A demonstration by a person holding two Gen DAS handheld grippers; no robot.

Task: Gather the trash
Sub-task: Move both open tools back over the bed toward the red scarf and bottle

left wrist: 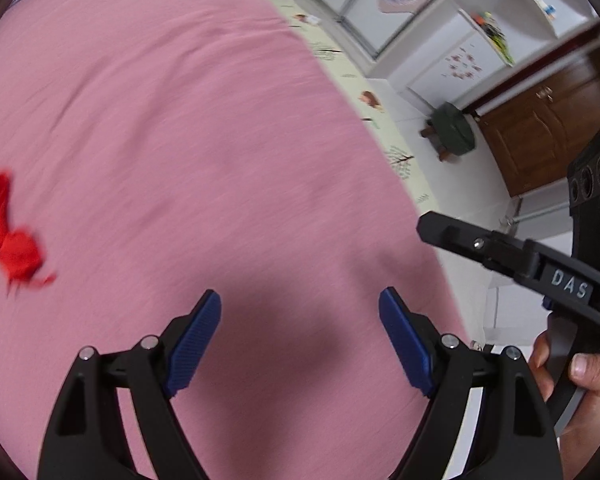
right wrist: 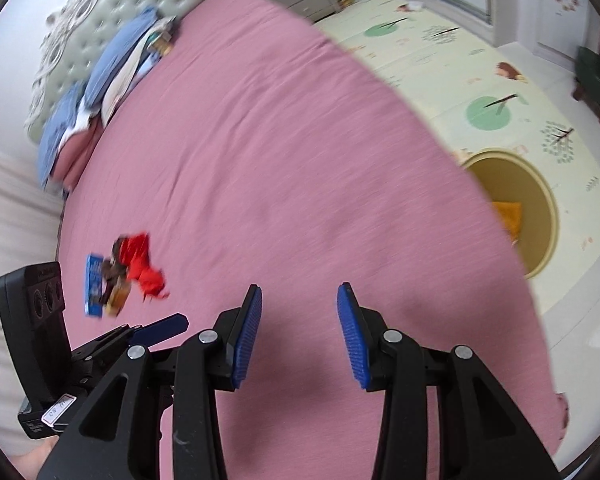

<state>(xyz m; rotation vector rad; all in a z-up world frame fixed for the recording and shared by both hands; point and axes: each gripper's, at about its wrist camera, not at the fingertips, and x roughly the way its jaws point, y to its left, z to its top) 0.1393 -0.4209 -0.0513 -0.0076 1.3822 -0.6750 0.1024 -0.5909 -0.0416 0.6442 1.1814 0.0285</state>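
A: Where does the trash lie?

B: On the pink bedsheet [right wrist: 284, 152]. In the right wrist view there is a small heap at the lower left of the frame: a crumpled red wrapper [right wrist: 142, 266], a flat blue packet [right wrist: 94, 285] just left of it, and a brown-and-orange wrapper [right wrist: 115, 288] between them, all touching or overlapping; blur hides the finer detail.

A: And relative to the tongs?

B: The right gripper [right wrist: 299, 330] points down at bare sheet in the lower middle of the frame, and the heap sits up and to the left of its blue ribbed pads [right wrist: 247, 338], well apart from them. The left gripper [right wrist: 158, 330] pokes in from the lower left edge, nearer the heap but not touching it.

A: What does the left wrist view give?

B: The same red wrapper [left wrist: 8, 232] at the far left edge, well left of the left gripper [left wrist: 300, 336], which hangs over empty sheet and its own shadow.

A: How do the jaws stand?

B: The left jaws are spread wide, nothing in them. The right jaws are narrower but still parted, with only sheet showing in the gap.

A: Anything else?

B: A hand [left wrist: 580, 384] holds the right gripper's handle at the lower right. A round yellow-rimmed bin [right wrist: 540, 216] stands on the patterned floor mat [right wrist: 440, 64] past the bed's right edge, with something orange [right wrist: 510, 216] inside.
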